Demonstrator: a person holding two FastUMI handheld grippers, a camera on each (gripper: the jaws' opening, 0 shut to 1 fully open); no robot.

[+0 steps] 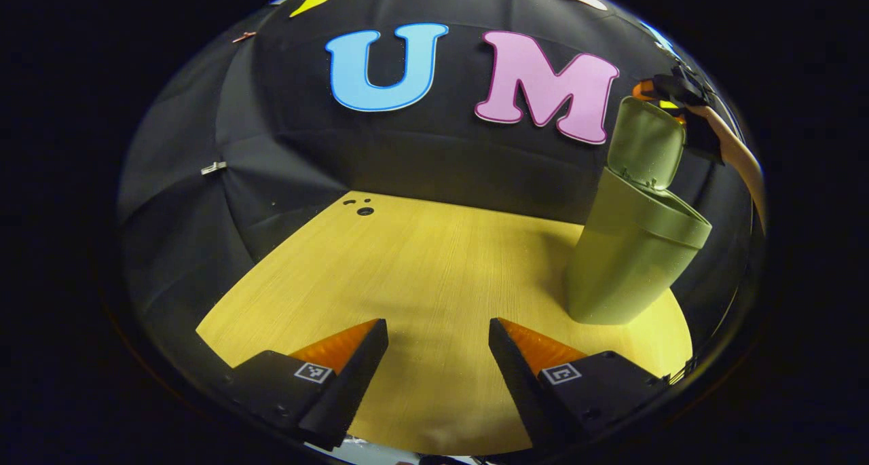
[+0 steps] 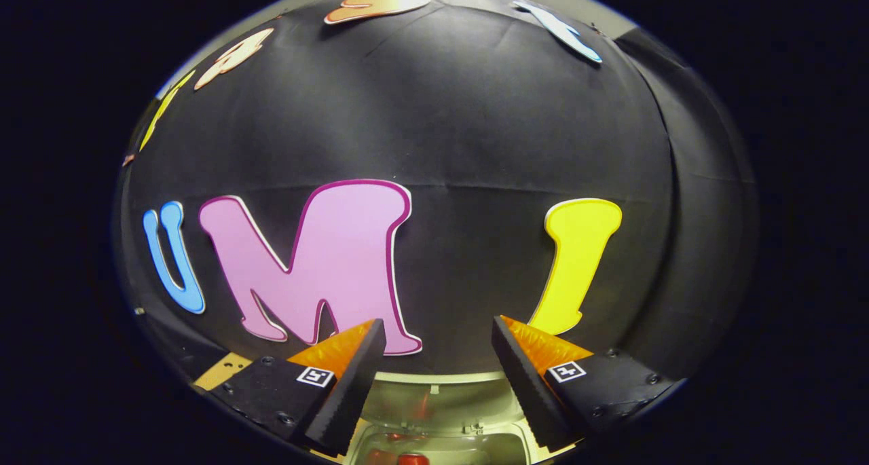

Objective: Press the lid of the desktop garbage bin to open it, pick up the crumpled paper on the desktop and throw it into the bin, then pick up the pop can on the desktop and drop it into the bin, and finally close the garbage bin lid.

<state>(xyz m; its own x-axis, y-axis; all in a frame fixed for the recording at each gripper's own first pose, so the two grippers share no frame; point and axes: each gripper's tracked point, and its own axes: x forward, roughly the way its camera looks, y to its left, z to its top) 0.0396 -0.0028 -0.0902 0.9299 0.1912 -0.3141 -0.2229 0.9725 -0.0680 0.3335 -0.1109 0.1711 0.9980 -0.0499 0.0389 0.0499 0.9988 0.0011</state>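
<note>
The green desktop bin (image 1: 631, 261) stands at the right of the wooden table (image 1: 421, 261), its lid (image 1: 645, 142) swung up and standing open. Above the lid hangs my right gripper (image 1: 669, 91), held by a hand. In the right gripper view that gripper (image 2: 438, 322) is open with nothing between its fingers, and it looks down past the raised lid (image 2: 441, 400) into the bin, where something red (image 2: 414, 459) lies, probably the pop can. My left gripper (image 1: 438, 326) is open and holds nothing, low over the table's near side, left of the bin.
A forearm (image 1: 736, 153) reaches in behind the bin. Small holes (image 1: 364, 211) mark the table's far left corner. The booth's black cloth wall stands close behind the table and the bin. A corner of the table (image 2: 224, 370) shows low in the right gripper view.
</note>
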